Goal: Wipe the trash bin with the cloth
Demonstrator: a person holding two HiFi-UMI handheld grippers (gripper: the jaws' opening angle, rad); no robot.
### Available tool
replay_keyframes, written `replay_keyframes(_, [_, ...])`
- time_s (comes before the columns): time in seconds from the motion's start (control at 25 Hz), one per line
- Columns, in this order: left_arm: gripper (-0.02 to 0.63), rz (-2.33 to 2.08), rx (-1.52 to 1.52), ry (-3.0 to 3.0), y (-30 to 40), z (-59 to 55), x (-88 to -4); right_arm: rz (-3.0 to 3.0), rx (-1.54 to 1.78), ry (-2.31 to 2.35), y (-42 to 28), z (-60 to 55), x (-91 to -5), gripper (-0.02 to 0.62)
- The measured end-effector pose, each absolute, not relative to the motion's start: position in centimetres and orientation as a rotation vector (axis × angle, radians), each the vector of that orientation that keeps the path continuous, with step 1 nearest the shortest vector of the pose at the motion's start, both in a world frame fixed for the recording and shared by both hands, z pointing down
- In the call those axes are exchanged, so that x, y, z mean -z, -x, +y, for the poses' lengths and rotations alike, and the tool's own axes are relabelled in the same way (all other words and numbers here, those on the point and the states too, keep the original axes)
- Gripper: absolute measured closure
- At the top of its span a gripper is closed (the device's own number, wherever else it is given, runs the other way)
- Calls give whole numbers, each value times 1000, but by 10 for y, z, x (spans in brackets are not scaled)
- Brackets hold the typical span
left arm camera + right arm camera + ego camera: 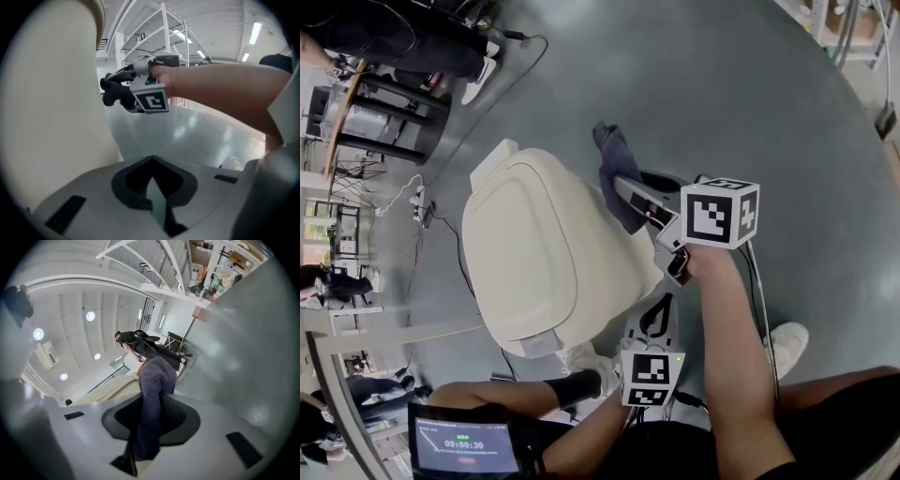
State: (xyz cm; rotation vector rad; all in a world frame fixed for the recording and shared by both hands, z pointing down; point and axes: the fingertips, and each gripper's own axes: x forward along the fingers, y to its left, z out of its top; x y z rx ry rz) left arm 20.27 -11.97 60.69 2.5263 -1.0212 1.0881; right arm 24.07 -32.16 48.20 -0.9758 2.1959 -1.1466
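The cream trash bin (539, 253), lid down, stands on the grey floor at the middle left of the head view. A dark blue cloth (612, 150) hangs against the bin's far right side, and my right gripper (624, 189) is shut on it. In the right gripper view the cloth (154, 380) runs out from between the jaws of the right gripper (149, 425). My left gripper (661, 306) sits lower, close beside the bin's near right side, shut and holding nothing. The left gripper view shows the left gripper (154, 190), the bin's wall (51, 98) at left and the right gripper's marker cube (151, 101) ahead.
A person's white shoe (787, 342) rests on the floor at the right. A cable (441, 225) trails left of the bin. A round stand (380, 112) and another person's feet (478, 80) are at the far left. A timer screen (464, 448) shows at the bottom left.
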Motion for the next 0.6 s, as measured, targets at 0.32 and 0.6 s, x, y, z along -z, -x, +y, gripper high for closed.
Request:
replay_keyframes(0.32, [609, -943, -1111, -2547, -216, -111, -608, 2338, 1138, 963, -206, -330, -485, 505])
replay_keyframes(0.6, [609, -918, -1115, -2539, -217, -107, -610, 2281, 1214, 962, -207, -331, -512, 505])
